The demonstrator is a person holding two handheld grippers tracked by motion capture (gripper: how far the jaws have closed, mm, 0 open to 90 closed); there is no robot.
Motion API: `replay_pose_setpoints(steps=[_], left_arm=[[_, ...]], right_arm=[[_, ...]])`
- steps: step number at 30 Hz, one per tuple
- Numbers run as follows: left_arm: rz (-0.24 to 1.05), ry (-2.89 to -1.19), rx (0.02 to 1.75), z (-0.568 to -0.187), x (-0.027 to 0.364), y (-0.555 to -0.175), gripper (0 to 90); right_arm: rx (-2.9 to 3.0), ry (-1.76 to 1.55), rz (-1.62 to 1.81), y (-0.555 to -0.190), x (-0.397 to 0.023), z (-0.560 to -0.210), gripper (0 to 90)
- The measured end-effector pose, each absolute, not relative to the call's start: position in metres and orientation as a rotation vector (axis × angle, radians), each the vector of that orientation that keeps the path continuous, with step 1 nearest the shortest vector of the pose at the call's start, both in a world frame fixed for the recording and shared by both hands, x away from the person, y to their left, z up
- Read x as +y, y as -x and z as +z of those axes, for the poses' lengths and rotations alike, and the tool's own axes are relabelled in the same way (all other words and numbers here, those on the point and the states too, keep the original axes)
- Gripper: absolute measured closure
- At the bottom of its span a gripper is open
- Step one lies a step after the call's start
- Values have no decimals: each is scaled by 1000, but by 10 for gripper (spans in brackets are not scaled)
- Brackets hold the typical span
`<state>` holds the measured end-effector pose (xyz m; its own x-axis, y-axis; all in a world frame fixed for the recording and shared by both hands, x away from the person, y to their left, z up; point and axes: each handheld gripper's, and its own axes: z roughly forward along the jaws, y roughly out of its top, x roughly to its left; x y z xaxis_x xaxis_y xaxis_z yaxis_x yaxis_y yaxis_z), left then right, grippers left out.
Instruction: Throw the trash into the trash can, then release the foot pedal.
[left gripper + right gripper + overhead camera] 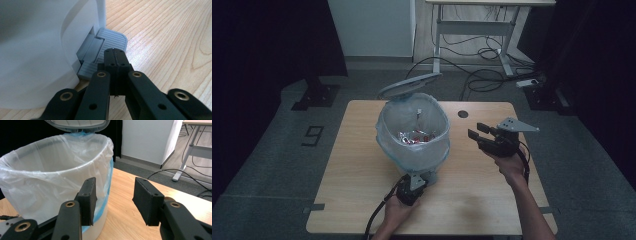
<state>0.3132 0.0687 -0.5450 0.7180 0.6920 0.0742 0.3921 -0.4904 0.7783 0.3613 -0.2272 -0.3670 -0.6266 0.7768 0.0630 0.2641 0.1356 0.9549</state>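
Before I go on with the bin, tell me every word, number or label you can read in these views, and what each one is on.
"9": a single dark figure marked on the grey floor left of the table, high view; it could also be a 6.
Red wrappers inside the lined bin: any print is too small and blurred to read.
Bin lid and grey foot pedal: no lettering visible.
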Motion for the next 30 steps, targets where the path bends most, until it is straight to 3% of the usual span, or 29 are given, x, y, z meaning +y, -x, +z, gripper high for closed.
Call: replay_pose_setpoints(steps=[30], left_arm=[[510,-2147,812,-545,67,-312,900]], right_arm=[[1976,-1033,1483,-356,-237,-391,525]])
